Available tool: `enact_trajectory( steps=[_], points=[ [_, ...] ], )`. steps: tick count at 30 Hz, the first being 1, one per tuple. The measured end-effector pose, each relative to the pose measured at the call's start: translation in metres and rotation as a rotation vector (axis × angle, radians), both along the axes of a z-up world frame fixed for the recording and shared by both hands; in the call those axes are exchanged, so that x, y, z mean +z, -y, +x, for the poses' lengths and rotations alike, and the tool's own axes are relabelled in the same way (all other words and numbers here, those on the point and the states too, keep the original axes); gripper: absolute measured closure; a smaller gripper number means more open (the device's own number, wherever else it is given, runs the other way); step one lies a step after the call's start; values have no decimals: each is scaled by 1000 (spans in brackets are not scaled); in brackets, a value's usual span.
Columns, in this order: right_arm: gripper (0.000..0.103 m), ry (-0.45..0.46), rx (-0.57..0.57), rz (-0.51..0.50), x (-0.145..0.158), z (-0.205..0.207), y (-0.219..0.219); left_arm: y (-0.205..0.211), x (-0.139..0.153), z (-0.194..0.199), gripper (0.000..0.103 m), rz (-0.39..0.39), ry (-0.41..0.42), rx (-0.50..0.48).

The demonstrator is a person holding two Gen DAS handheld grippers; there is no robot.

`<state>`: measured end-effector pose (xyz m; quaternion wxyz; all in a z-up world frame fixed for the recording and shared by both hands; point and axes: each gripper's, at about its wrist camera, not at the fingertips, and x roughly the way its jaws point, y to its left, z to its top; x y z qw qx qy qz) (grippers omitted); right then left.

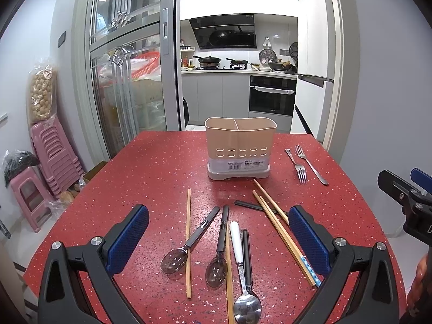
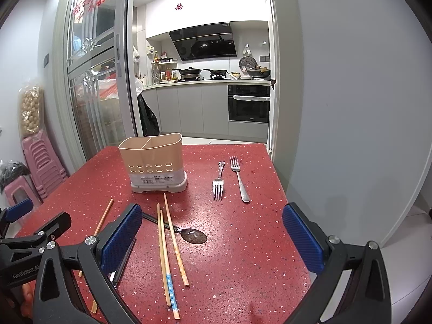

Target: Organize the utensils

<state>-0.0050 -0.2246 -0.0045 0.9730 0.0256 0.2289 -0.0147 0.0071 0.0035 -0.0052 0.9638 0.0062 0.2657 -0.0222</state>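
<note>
Utensils (image 1: 224, 243) loose beneath 2 wide-open, empty grippers: left gripper (image 1: 218, 240), right gripper (image 2: 213, 240)

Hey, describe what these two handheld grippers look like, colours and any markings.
Both match: the left gripper and right gripper have black plastic frames with silver bolts, and each finger carries a textured blue pad. White "GenRobot" lettering marks the left one's body, seen from the right wrist.

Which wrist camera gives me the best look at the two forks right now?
The right wrist view: both forks lie whole and unobstructed, near the frame's middle, right of the utensil holder. The left wrist view shows them smaller, off toward its right edge.
</note>
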Motion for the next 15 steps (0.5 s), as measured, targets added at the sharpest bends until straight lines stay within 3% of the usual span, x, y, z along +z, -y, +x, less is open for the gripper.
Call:
enact_trajectory(
  steps=[15],
  points=[
    [0, -11, 4, 0, -3, 4, -5, -6, -9, 11, 0, -8, -38, 22]
  ],
)
